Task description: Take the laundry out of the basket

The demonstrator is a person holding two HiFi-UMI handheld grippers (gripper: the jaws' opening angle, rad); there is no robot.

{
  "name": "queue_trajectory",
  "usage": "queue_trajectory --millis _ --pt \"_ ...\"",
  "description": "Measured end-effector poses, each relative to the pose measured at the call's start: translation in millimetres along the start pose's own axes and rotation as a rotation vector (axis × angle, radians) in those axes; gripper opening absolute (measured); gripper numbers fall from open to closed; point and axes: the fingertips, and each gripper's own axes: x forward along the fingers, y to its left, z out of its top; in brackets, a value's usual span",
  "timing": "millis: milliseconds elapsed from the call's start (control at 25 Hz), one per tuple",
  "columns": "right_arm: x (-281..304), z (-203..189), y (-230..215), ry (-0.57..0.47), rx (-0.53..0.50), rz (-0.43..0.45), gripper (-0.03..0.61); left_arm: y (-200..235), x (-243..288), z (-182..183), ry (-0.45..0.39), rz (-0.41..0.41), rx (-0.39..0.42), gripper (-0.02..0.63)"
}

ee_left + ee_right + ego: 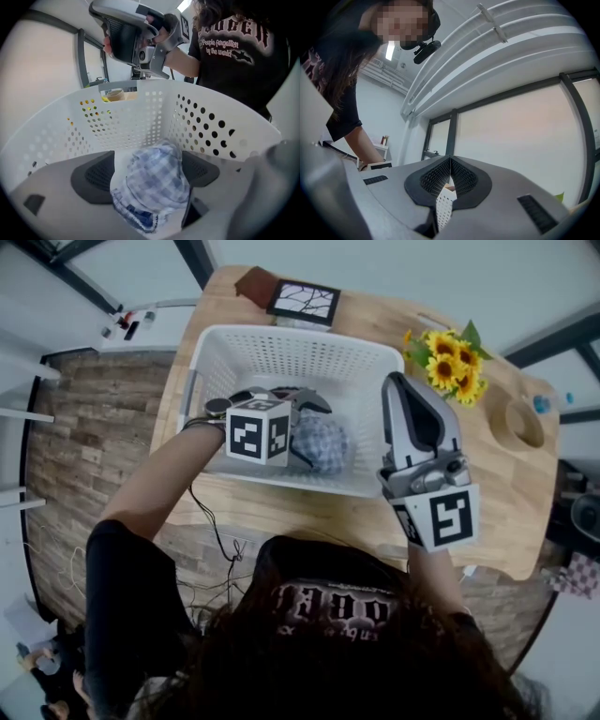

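The laundry [323,444], a crumpled blue-and-white checked cloth, lies on the floor of the white perforated basket [300,336], toward the basket's right half and nearer its front wall. In the left gripper view the cloth [152,180] bulges up between the two dark pads, which stand wide apart on either side of it and do not squeeze it. The left gripper [314,427] reaches down into the basket from its left rim, jaws released around the cloth [147,164]. The right gripper [395,381] is over the basket's right front corner, its tip above the right rim; in its own view the jaws [450,161] are clenched together at the tips, with only a sliver of white perforated plastic showing in the slit below them. The basket stands on a wooden table [487,517]. To the basket's right is a bunch of sunflowers [455,362], and behind its back rim lies a dark-framed picture [305,302].
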Motion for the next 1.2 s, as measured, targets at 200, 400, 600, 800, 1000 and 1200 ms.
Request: queue_trajectory --millis 200,400,600,800,1000,1200 --pt "3.3 -1.3 -0.4 -0.002 0.007 0.007 0.028 -0.2 12.6 -7.1 0.025 -0.043 -0.011 0.462" --pt "8.1 -2.6 -0.3 -0.004 0.013 0.009 0.028 -4.6 30.5 -14.9 0.044 -0.072 -0.007 0.468" --pt "12.3 -4.2 1.8 0.0 0.02 0.017 0.028 -3.2 46.8 -25.8 0.089 -0.072 0.018 0.5" --pt "12.5 -4.7 2.7 0.002 0.026 0.021 0.028 -5.3 60.3 -41.1 0.159 -0.097 0.041 0.5" --pt "11.4 -3.5 2.9 0.001 0.026 0.019 0.028 -8.8 65.3 -51.0 0.213 -0.126 0.066 0.5" --pt "8.2 -2.6 -0.1 0.001 0.028 0.009 0.028 -10.0 70.6 -53.0 0.244 -0.154 0.079 0.497"
